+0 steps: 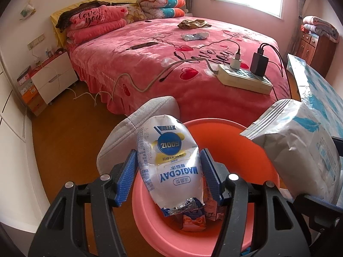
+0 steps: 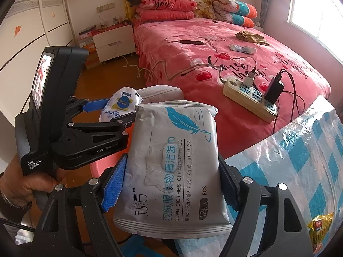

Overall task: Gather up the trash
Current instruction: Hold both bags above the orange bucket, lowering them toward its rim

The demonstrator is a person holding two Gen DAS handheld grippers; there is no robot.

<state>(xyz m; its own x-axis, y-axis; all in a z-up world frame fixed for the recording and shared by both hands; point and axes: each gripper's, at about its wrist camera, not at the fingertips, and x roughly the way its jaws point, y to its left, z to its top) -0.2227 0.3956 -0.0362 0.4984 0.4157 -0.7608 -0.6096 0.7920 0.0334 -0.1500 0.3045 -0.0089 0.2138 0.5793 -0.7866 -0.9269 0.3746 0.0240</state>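
My left gripper [image 1: 169, 171] is shut on a white MAGICDAY snack bag [image 1: 169, 162] and holds it over an orange-pink bin [image 1: 265, 162] with some wrappers [image 1: 193, 220] inside. It also shows in the right wrist view [image 2: 111, 111] with the bag [image 2: 122, 105]. My right gripper [image 2: 173, 184] is shut on a grey wet-wipes pack [image 2: 171, 165] with a blue feather print. That pack [image 1: 295, 147] hangs to the right of the bin in the left wrist view.
A bed with a pink blanket [image 1: 171, 64] lies ahead, carrying a power strip [image 1: 244, 79], a dark remote [image 1: 143, 46], a small wrapper [image 1: 195, 36] and a brown crumpled thing [image 1: 193, 24]. A grey cushion [image 1: 130, 132] is beside the bin. A blue checked cloth [image 2: 300, 160] and a yellow snack bag [image 2: 319, 231] are at right.
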